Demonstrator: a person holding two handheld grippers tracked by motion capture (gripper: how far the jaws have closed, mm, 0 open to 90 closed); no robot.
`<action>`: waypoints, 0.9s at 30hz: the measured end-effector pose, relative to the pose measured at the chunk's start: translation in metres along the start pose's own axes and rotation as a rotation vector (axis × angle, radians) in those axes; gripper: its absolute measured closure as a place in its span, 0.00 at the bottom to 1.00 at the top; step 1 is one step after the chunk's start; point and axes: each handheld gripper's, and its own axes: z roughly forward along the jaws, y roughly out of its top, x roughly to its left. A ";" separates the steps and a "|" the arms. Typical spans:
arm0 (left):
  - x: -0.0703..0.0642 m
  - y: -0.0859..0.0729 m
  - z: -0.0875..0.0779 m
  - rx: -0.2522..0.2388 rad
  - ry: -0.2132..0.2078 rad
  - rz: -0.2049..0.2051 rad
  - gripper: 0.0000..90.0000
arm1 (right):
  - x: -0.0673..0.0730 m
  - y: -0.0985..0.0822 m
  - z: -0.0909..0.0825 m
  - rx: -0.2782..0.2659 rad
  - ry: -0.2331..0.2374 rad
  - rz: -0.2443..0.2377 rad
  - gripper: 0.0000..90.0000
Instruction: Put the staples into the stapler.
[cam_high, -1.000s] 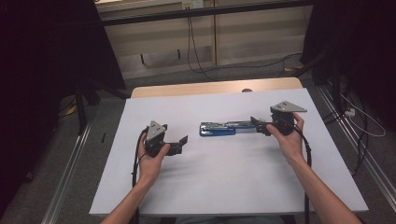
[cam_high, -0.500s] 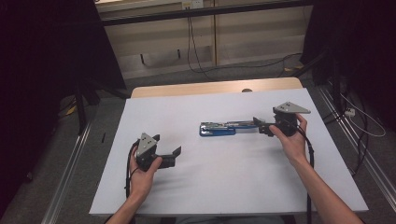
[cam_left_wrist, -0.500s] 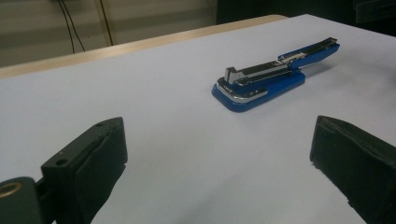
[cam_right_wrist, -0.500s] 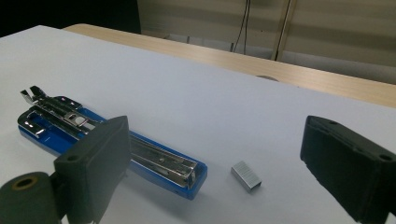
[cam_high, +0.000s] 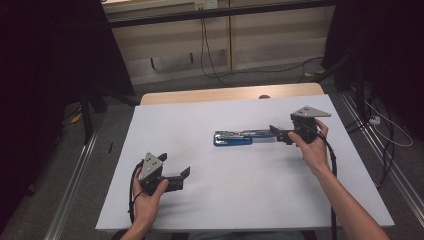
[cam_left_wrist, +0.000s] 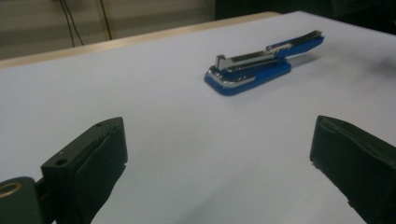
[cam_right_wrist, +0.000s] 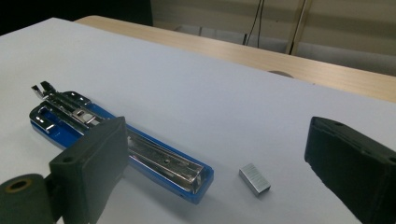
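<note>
1. The blue plastic stapler with a chrome magazine (cam_right_wrist: 116, 140) lies opened flat on the white-covered worktop (cam_high: 240, 200), slightly right of its middle, with its long axis running left to right in the high view. The staple channel faces up and looks empty.
2. A small grey metal block of staples (cam_right_wrist: 254, 179) rests on the worktop just beside the stapler's near end, apart from it, between the jaws of the right gripper (cam_right_wrist: 215, 182).
3. The right gripper's jaws are spread wide and hold nothing. In the high view this gripper (cam_high: 282, 136) sits at the stapler's right end.
4. The left gripper (cam_high: 177, 172) is well apart from the stapler, near the worktop's front left, with its jaws also spread and empty. Its own view looks across bare worktop toward the stapler (cam_left_wrist: 261, 65).
5. The step in hand appears to be picking up the staple block for loading.
6. To do that well, lower the right jaws so they straddle the block across its short sides, and close gently, since a hard pinch could break the strip apart.
7. Keep the jaws clear of the blue edge while closing, so the stapler isn't nudged.
8. The left gripper could probably steady the stapler's far end before the block goes into the channel.
</note>
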 end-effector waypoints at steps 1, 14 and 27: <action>0.000 -0.001 -0.001 0.006 0.001 0.006 0.05 | -0.001 0.001 0.001 0.009 0.001 -0.001 0.07; 0.010 -0.003 0.008 0.044 0.039 -0.005 0.05 | -0.021 0.022 0.017 0.131 0.046 0.030 0.11; 0.006 -0.003 0.005 0.052 0.004 -0.034 0.05 | -0.042 0.031 0.027 0.287 0.109 0.001 0.14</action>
